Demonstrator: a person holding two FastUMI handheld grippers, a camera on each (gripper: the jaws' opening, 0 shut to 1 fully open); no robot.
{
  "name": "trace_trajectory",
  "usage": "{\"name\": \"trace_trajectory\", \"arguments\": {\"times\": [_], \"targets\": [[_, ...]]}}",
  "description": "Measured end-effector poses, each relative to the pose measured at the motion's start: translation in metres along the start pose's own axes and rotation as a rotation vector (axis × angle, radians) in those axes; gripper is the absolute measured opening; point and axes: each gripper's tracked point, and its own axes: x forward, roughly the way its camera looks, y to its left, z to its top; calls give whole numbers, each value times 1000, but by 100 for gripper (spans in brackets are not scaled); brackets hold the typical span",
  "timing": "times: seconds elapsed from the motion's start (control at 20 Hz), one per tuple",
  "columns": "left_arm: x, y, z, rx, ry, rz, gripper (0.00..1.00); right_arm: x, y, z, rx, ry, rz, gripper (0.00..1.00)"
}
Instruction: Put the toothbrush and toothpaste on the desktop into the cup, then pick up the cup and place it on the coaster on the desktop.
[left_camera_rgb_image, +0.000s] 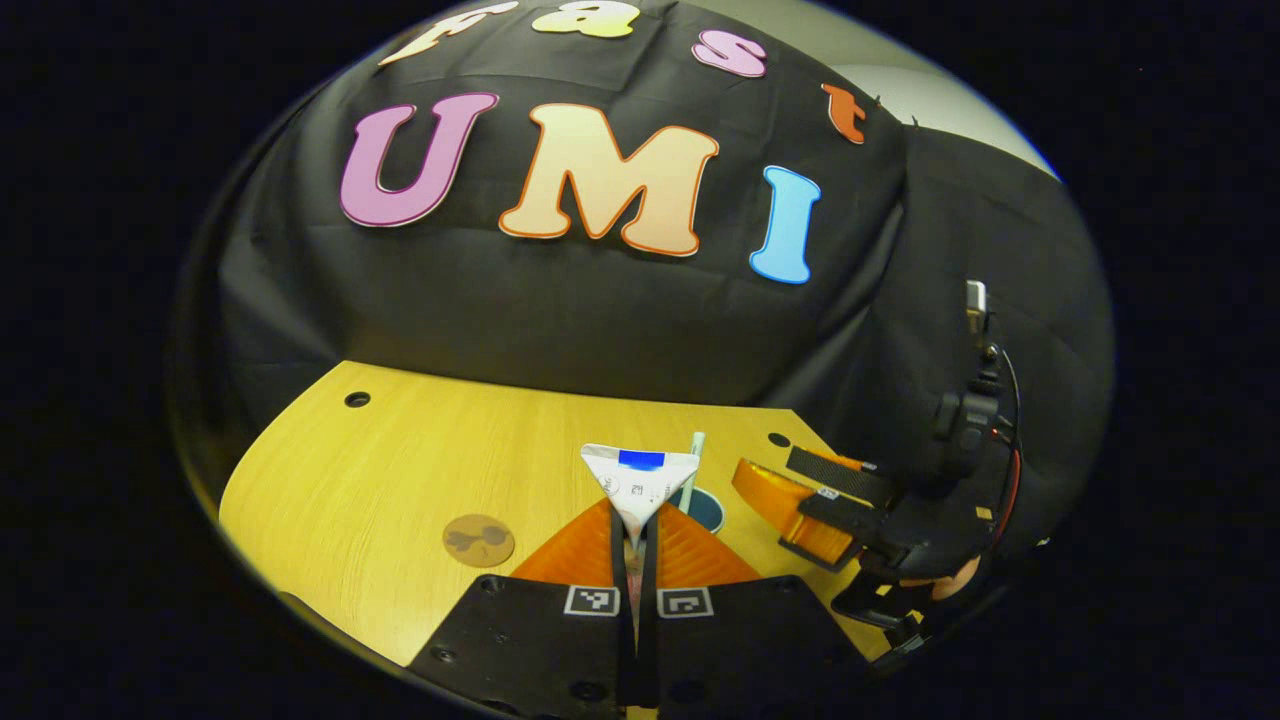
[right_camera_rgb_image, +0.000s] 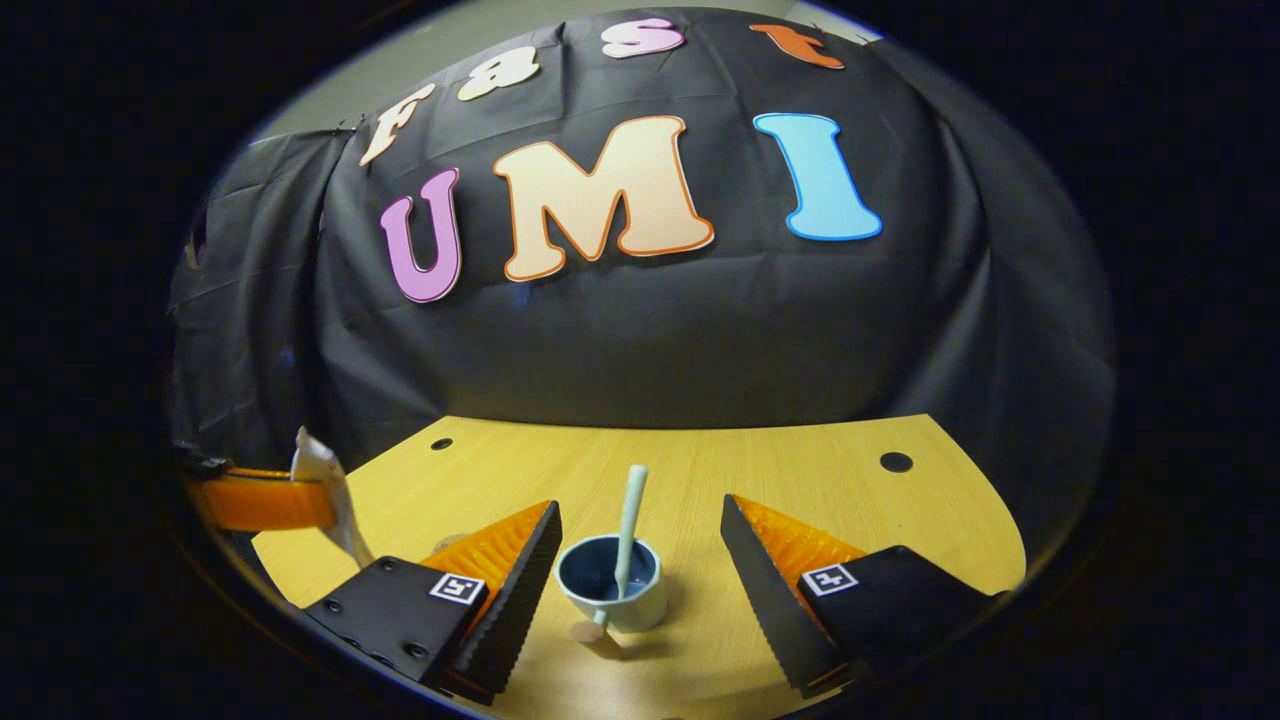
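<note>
Toothpaste (left_camera_rgb_image: 640, 485) hides cup (left_camera_rgb_image: 712, 510), seemingly above it

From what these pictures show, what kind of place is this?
Probably a small recording booth, not a real bathroom: black cloth wall behind a light wooden desktop with cable holes, on it a blue ceramic cup holding a pale toothbrush.

Left gripper (left_camera_rgb_image: 636, 548): black blocks with screw holes; a square black-and-white marker on each
Right gripper (right_camera_rgb_image: 640, 560): ridged, wedge-shaped fingers (right_camera_rgb_image: 765, 570); same markers
Right gripper's body: black housing; red cable
</note>
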Motion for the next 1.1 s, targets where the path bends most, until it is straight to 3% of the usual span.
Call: {"name": "trace_trajectory", "arguments": {"times": [0.65, 1.1], "targets": [[93, -54, 31, 14, -37, -124, 0, -51, -55, -27, -32, 56, -117, 99], [127, -54, 6, 19, 6, -56, 0, -54, -80, -31, -19, 79, -153, 99]]}}
